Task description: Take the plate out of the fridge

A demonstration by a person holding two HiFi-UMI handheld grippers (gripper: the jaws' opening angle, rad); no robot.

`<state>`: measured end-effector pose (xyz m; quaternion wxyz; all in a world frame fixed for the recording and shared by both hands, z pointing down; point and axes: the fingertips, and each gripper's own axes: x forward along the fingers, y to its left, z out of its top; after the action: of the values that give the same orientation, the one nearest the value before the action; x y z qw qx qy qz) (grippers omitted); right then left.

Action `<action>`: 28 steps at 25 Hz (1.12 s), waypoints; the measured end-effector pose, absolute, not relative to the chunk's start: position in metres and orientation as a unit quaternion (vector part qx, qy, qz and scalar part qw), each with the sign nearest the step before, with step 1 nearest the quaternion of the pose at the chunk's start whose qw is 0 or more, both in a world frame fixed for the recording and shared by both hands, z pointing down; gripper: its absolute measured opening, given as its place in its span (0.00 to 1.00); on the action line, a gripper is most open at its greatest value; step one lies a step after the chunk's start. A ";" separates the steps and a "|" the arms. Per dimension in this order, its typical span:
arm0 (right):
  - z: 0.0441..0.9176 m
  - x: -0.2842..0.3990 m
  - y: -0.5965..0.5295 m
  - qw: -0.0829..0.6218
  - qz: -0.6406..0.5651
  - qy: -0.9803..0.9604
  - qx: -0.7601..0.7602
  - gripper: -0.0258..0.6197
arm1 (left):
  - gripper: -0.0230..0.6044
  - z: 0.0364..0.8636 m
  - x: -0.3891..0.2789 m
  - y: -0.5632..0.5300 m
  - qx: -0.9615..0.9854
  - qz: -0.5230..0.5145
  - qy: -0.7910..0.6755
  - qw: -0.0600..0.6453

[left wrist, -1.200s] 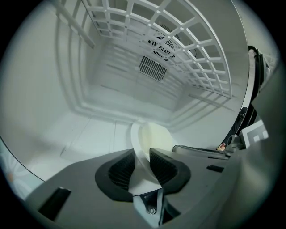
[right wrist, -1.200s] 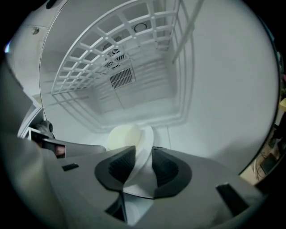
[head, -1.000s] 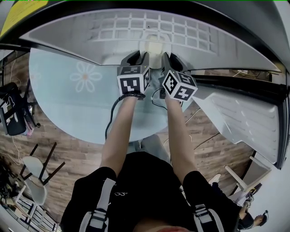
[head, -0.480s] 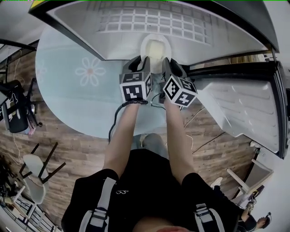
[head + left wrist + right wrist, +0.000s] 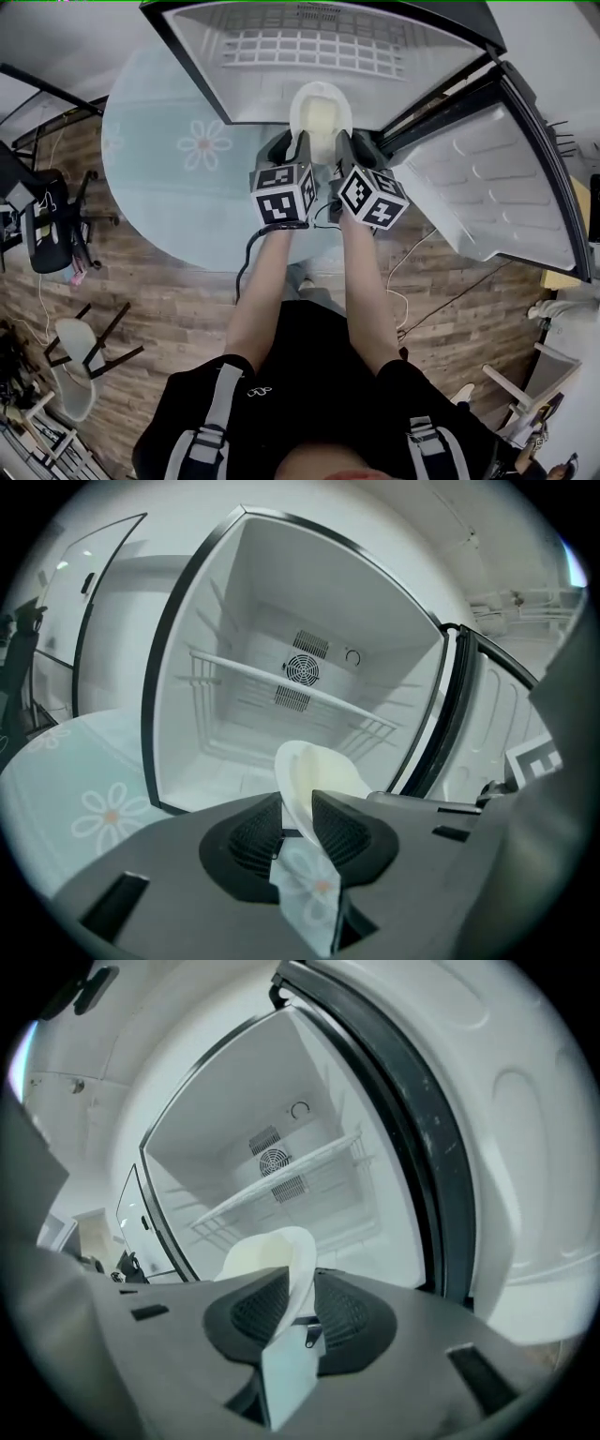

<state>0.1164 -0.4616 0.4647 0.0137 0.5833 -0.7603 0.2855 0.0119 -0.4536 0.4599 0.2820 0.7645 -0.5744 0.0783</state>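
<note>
I hold the cream, shallow round plate (image 5: 321, 110) by two opposite edges, one tool on each. My left gripper (image 5: 297, 802) pinches the plate's left rim between its black jaws. My right gripper (image 5: 300, 1283) pinches the right rim the same way. Both pairs of jaws have just been closing, and the smooth, thin rim stands between each pair. The rubbery black pads (image 5: 253, 829) have a fine cross-hatched grid and press flat on the glossy surface.

The plate hangs level in the air just in front of the mouth of the open white fridge (image 5: 272, 592), touching neither its floor nor its shelf. It has a slightly dished middle and a raised lip.

The fridge is a smooth plastic box with a dark seal round its opening. Inside, a white wire rack (image 5: 272, 675) of thin parallel bars spans it side to side. A small round slotted fan grille (image 5: 303, 668) sits in the back wall. The white moulded fridge door (image 5: 487, 178) stands swung open at my right, its inner face ribbed with shallow bins.

Below me lies a round pale blue-green mat (image 5: 169, 178) printed with a daisy, on brown wood-plank flooring (image 5: 159, 309).
</note>
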 end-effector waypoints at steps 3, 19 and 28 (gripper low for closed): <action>0.444 0.124 -0.438 0.003 0.278 -0.765 0.581 0.17 | 0.21 0.447 0.019 -0.428 0.764 0.071 -0.576 0.281; 0.399 0.138 -0.343 -0.030 0.264 -0.778 0.569 0.16 | 0.20 0.398 0.033 -0.330 0.769 0.036 -0.583 0.258; 0.380 0.164 -0.297 -0.035 0.257 -0.777 0.574 0.16 | 0.19 0.377 0.058 -0.284 0.777 0.032 -0.578 0.248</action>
<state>0.1639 -0.2971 0.3796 -0.0354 0.5741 -0.7767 0.2567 0.0583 -0.2840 0.3767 0.2480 0.7770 -0.5778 0.0324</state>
